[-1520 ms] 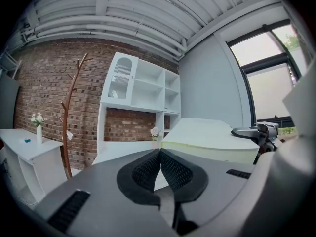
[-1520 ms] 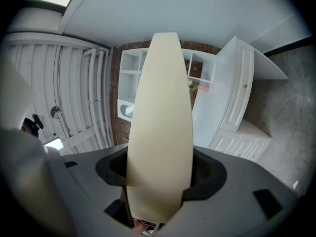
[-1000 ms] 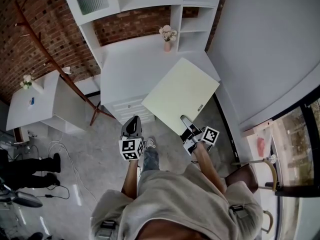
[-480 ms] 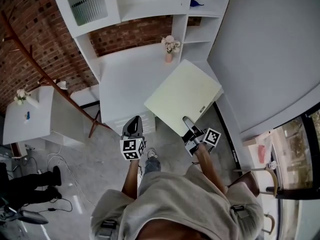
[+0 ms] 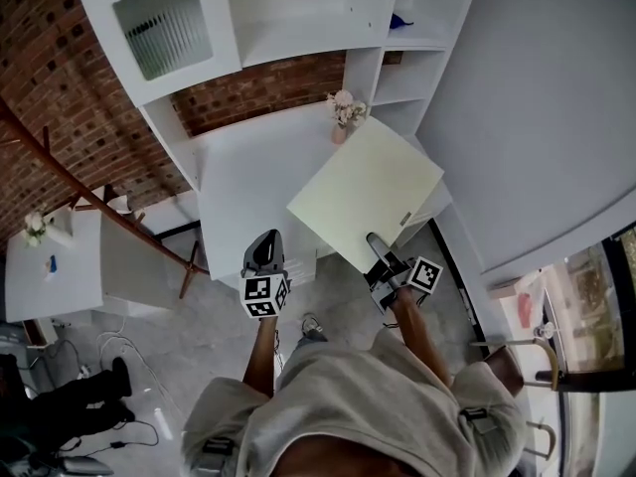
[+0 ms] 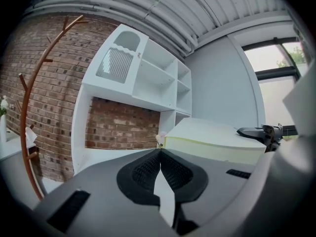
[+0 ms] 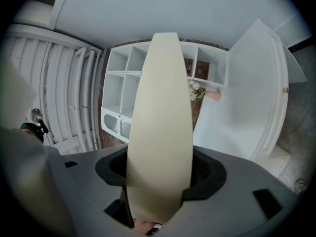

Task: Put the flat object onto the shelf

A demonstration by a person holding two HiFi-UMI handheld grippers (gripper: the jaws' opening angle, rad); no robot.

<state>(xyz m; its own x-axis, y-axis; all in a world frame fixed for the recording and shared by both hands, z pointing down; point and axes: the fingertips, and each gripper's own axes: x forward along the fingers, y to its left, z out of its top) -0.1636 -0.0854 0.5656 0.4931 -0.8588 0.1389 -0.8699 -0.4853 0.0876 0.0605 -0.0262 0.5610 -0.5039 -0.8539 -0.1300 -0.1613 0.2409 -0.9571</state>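
In the head view the right gripper (image 5: 375, 239) sits right of centre, clamped on the near edge of the board (image 5: 366, 192); the right gripper view shows its jaws standing wide with the pale yellow-green board (image 7: 160, 127) edge-on between the pads of the right gripper (image 7: 160, 174), filling the gap. The board is in the air, roughly level, reaching up-frame over the right part of the white desk (image 5: 248, 182); its far corner comes near a pink vase (image 5: 341, 132) of flowers at the back of the desk; it rests on no shelf.

The left gripper (image 5: 265, 238) is left of centre, beside the board and apart from it; the left gripper view shows the left gripper (image 6: 160, 154) with its jaws pressed together and nothing between them, the board (image 6: 212, 141) at right of frame.

The shelf (image 5: 298, 8) fills the top of the head view: white open compartments above the desk, a ribbed-glass door (image 5: 164, 28) at upper left, a small blue thing (image 5: 396, 20) in an upper-right compartment. Brick wall (image 5: 60, 78) runs down the left; a wooden coat rack (image 5: 79, 182) leans across it; a white side table (image 5: 50, 276) stands at lower left.
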